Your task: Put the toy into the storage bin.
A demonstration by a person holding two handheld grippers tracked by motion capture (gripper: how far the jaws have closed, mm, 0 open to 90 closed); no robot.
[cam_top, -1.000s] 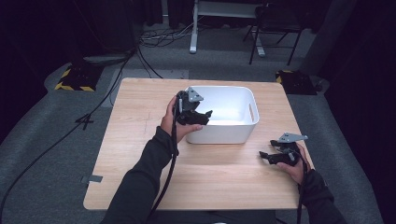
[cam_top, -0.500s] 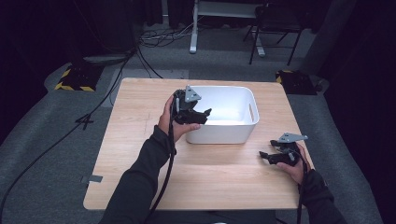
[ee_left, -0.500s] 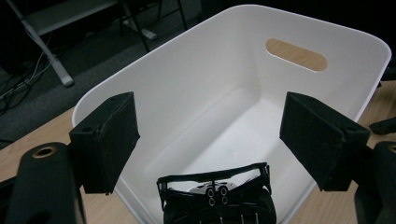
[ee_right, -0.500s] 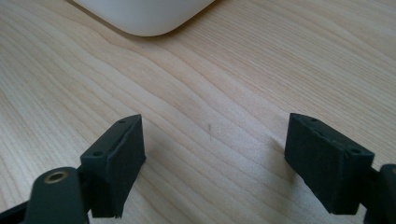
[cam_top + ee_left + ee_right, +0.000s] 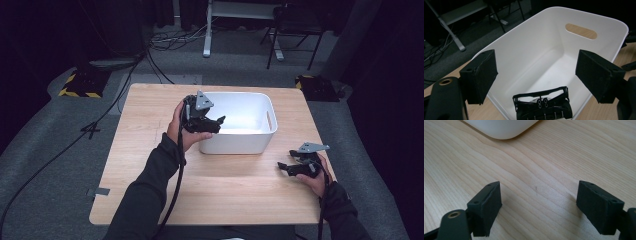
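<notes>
Dark floor is surrounding the desk (image 5: 150, 200) where the left hand-held gripper (image 5: 212, 122), jaws just opening with nothing between them, is hovering at centre frame over the light, stiff, slippery white bin (image 5: 250, 145), best taken by its handle slot (image 5: 581, 31), while the right hand-held gripper (image 5: 285, 166) is waiting apart.

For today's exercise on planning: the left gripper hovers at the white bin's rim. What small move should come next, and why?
Probably lift the left gripper back from the white bin: its jaws have just been opening, nothing sits between them, and the bin's inside looks bare.

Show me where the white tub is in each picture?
High view: the white tub sits mid-table, toward the far edge, under the left gripper.
Left gripper view: it spreads across the middle, seen from above, between the black jaws.
Right gripper view: one rounded corner at the top edge.
Shared landmark: the wooden table.
</notes>
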